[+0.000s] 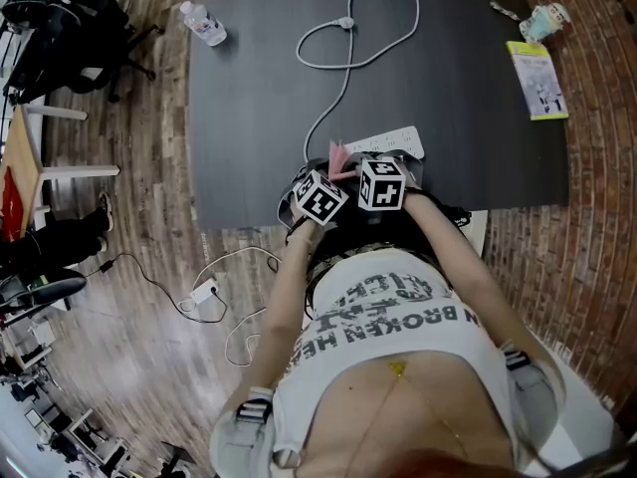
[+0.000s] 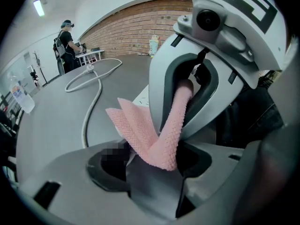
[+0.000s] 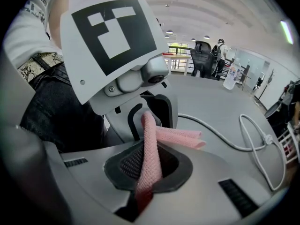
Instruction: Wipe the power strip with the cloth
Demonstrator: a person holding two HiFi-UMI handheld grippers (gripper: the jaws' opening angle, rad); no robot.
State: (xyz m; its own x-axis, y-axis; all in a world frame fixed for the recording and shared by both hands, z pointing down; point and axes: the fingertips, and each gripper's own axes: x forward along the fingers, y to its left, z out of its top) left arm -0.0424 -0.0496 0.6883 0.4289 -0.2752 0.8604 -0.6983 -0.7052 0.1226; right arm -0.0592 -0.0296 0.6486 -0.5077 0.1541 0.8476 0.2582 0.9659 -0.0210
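I hold the pink mesh cloth [image 2: 154,130] folded over the near edge of the dark table [image 1: 249,118], one end pinched in my left gripper [image 2: 157,165] and the other in my right gripper [image 3: 145,182]. The white power strip [image 1: 396,142] lies flat just beyond, its cord [image 1: 328,98] looping away.

Both arms are held forward and down, the left arm [image 1: 284,287] and the right arm [image 1: 450,249] converging in front of the body. The left gripper [image 2: 152,165] and the right gripper [image 3: 146,172] are held close together, facing each other, each with its fingers closed on one pink cloth [image 2: 140,125].
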